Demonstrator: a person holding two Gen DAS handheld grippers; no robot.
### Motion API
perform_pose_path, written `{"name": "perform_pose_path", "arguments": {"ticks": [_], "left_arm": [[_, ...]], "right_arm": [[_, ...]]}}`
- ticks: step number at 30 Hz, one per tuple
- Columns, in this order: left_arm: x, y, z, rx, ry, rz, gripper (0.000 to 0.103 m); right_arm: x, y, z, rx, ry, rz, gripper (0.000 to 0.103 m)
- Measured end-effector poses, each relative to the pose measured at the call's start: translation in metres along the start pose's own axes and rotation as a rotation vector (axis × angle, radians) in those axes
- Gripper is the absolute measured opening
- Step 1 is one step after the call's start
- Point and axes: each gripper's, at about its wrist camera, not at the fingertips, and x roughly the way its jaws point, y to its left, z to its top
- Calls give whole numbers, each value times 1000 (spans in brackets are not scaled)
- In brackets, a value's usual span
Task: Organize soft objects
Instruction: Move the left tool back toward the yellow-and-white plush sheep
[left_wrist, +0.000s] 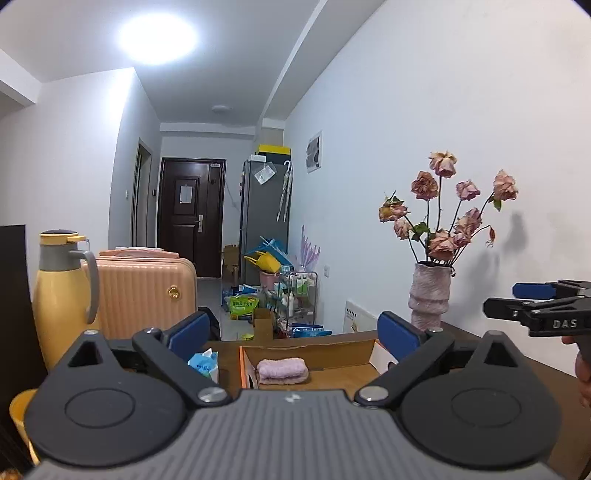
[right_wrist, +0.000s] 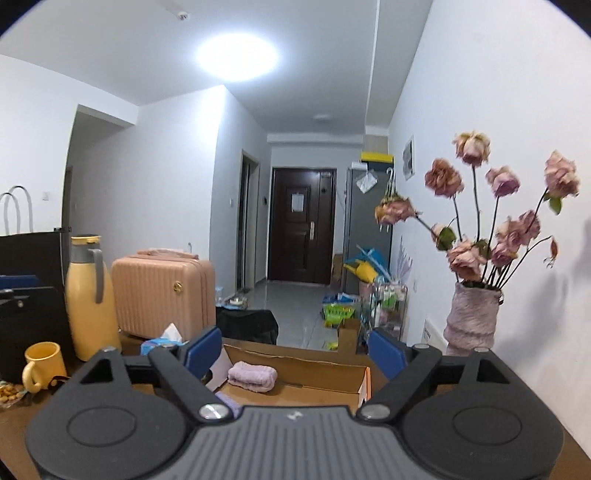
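A folded lilac towel lies inside an open cardboard box on the brown table. My left gripper is open above the near side of the box, with nothing between its blue pads. My right gripper is open too and holds nothing; it also shows at the right edge of the left wrist view, level and apart from the box. A second bit of lilac cloth peeks out beside the right gripper's left arm, mostly hidden.
A tissue pack lies left of the box. Behind it stand a yellow thermos jug and a pink suitcase. A vase of dried roses stands by the right wall. A yellow mug and a black bag sit at the left.
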Motion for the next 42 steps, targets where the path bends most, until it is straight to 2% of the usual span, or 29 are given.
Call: {"name": "perform_pose_path", "arguments": {"ticks": [2,7,11,16,20,22,25,29,33,38,42], "left_arm": [[-15,-4,-9,0,-7,8,101],[-53,-10,-38,-25,9,7,103],[-93,-14,-61,-13,1,37,103],[-156,-21,-96,13,-31,72,103],[-186,-19,-117,-19,0,73,103],[-190,-20,-125,-11,24,73,103],[-186,-21,-134,11,48,89,103],[-176,-19,-138,-33,83,85,103],[-167,-16,-151,-26,111,77,103],[-123,-9,-171,-64,227,70,103],[-78,-10,-177,-82,295,44,103]], "right_arm": [[-24,5,-9,-13,-20,-8,96],[-78,17,-41,1,-54,27,103],[-126,30,-71,1,-65,36,103],[-192,50,-118,-57,-95,-28,103],[-223,63,-153,-35,-86,-1,103],[-225,69,-170,-36,-73,18,103],[-214,76,-181,-58,-1,22,103],[-208,80,-184,-37,16,-4,103],[-198,74,-194,8,46,1,103],[-164,61,-211,97,125,-17,103],[-133,54,-214,115,158,-25,103]]}}
